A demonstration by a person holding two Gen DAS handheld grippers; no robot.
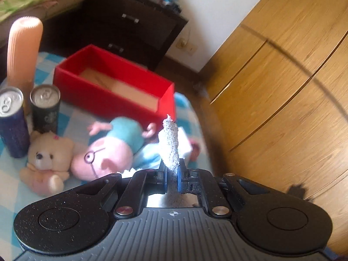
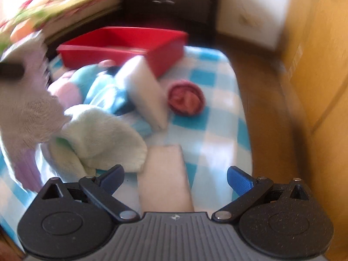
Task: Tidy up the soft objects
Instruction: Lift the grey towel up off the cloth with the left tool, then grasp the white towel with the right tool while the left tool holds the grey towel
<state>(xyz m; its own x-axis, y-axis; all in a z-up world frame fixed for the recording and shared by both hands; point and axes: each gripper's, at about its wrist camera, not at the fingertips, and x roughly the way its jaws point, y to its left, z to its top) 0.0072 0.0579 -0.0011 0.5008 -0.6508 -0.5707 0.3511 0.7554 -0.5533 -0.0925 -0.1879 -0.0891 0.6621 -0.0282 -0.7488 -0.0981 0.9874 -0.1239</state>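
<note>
My left gripper (image 1: 171,174) is shut on a white fuzzy cloth (image 1: 169,145), held above the checked blanket; the same cloth hangs at the left of the right wrist view (image 2: 28,113). A red open box (image 1: 113,82) stands behind it, also seen in the right wrist view (image 2: 121,43). A pink pig plush (image 1: 108,150) and a cream teddy bear (image 1: 47,158) lie in front of the box. My right gripper (image 2: 175,180) is open over a pale pink sponge (image 2: 165,178). A pale green sock (image 2: 104,141), a white sponge block (image 2: 145,89) and a red rolled cloth (image 2: 186,97) lie beyond it.
Two drink cans (image 1: 13,117) and a tall peach ribbed cylinder (image 1: 24,50) stand at the left. A dark drawer cabinet (image 1: 130,24) is behind the box. A wooden wardrobe (image 1: 282,87) fills the right. The blanket's right edge (image 2: 243,108) drops to brown floor.
</note>
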